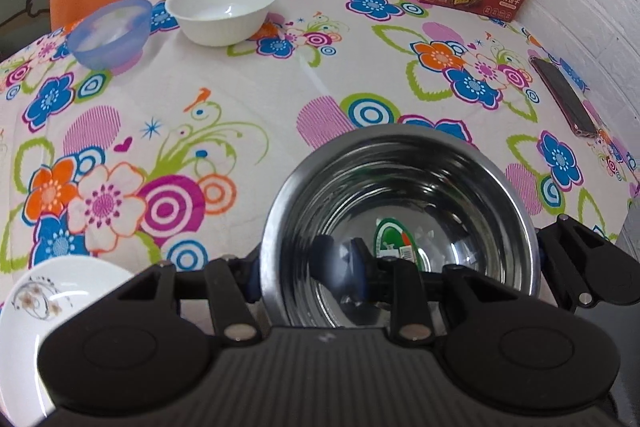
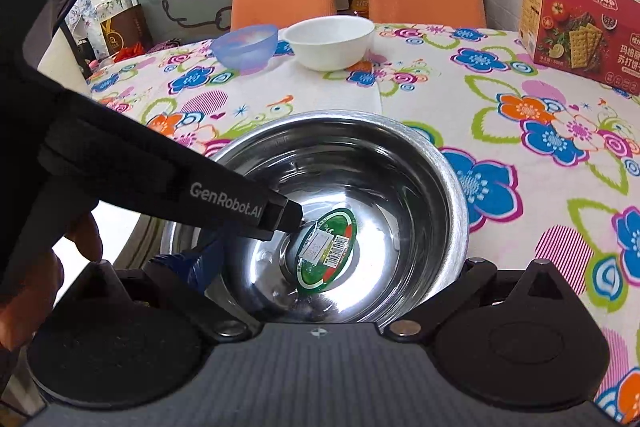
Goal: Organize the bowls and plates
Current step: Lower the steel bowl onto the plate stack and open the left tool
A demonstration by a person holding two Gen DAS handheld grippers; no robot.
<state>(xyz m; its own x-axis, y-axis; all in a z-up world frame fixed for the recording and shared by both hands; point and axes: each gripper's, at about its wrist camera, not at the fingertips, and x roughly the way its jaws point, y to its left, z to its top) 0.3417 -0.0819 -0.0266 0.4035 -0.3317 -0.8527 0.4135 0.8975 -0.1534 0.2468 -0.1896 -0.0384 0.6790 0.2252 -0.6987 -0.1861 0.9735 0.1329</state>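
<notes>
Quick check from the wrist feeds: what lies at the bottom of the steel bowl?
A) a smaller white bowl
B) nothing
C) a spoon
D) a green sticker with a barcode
D: in the right wrist view a green sticker with a barcode sits on the floor of the steel bowl; the left wrist view shows it too.

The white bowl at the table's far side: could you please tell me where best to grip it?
Take the white bowl by its near rim, from above, one finger inside, one outside: it stands upright and open with thin flaring walls. The blue bowl crowds its left side.
</notes>
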